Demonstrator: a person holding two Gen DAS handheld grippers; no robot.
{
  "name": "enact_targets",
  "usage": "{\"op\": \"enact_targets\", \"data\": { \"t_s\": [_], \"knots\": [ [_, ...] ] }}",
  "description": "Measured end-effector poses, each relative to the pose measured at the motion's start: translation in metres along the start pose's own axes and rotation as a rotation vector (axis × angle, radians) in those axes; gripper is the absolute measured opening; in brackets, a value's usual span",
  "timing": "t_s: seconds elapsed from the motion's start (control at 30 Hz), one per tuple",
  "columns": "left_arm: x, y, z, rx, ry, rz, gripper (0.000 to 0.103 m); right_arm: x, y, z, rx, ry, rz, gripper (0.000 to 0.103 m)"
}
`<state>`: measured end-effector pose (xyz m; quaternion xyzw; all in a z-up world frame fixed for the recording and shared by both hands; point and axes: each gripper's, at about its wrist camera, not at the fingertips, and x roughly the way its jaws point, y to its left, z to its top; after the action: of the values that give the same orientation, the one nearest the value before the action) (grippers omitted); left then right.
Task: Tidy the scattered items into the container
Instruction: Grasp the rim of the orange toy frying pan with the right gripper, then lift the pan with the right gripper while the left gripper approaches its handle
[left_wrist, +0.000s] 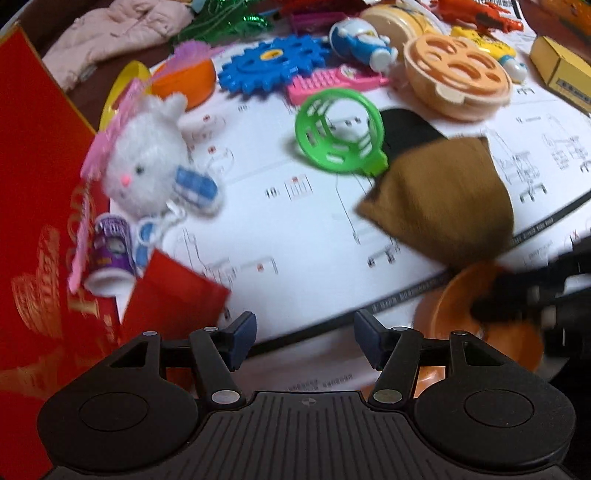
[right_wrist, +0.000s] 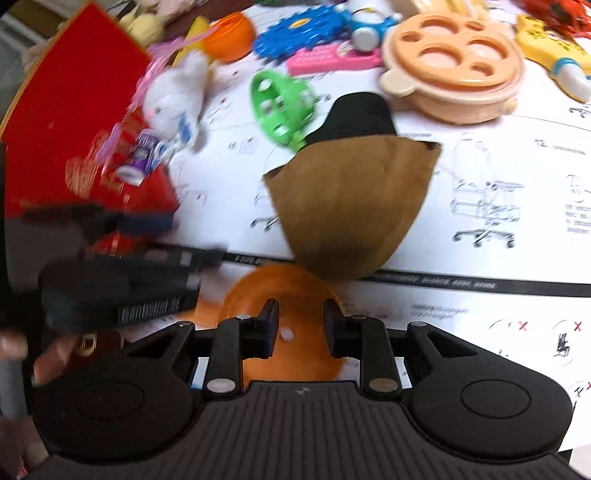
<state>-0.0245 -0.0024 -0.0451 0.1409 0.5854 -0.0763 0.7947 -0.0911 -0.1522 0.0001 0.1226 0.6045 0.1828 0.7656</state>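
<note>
Left wrist view, left tool (left_wrist: 304, 341): it is seen released, the two blue pads spread wide, nothing between them; it is held over the near edge of the counter (left_wrist: 295, 229), which is covered by a printed instruction sheet.
Left wrist view, scattered items: a green ring toy (left_wrist: 338, 131) and a brown cloth pouch (left_wrist: 441, 195) are seen ahead, the pouch to the right of centre; a white plush rabbit (left_wrist: 142, 166) and a small purple cup (left_wrist: 112, 256) lie ahead to the left.
Left wrist view, container: a red box (left_wrist: 33, 192) along the left edge is judged to be the container; this cannot be confirmed.
Left wrist view, orange bowl (left_wrist: 465, 306): it is seen low on the right, just beside the left tool, with the right tool (left_wrist: 554, 295) blurred over it.
Right wrist view, right tool (right_wrist: 301, 326): the jaws are partly parted and clamp nothing; the orange bowl (right_wrist: 284, 321) is framed directly between and below them.
Right wrist view, brown cloth pouch (right_wrist: 351, 206): it lies straight ahead, just beyond the bowl, its rounded end toward the tool and its long axis running away from it.
Right wrist view, left tool (right_wrist: 147, 236): it is seen blurred at the left.
Key relation: the bowl is judged nearest the right tool, dead ahead; the red box (right_wrist: 74, 110) lies far to the left.
</note>
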Motion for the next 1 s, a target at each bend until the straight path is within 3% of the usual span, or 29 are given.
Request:
{"op": "enact_targets", "data": {
  "t_s": [0.1,0.2,0.4,0.63,1.0],
  "knots": [
    [-0.007,0.0,-0.01,-0.012,-0.02,-0.008,0.073,-0.006,-0.004,0.004,0.014,-0.026,-0.006,0.042],
    [-0.023,0.0,-0.021,-0.004,-0.057,-0.037,0.074,-0.014,-0.003,0.005,0.012,-0.049,0.002,0.043],
    [-0.046,-0.024,-0.044,0.126,-0.108,-0.07,0.082,-0.031,-0.017,-0.001,0.033,-0.088,-0.004,0.051],
    [-0.047,-0.054,-0.059,0.245,-0.131,-0.078,0.085,-0.033,-0.041,-0.026,0.094,-0.056,-0.025,0.051],
    [-0.03,-0.062,-0.054,0.216,-0.157,-0.02,0.084,-0.028,-0.041,-0.035,0.057,-0.052,-0.049,0.052]
  ]
}}
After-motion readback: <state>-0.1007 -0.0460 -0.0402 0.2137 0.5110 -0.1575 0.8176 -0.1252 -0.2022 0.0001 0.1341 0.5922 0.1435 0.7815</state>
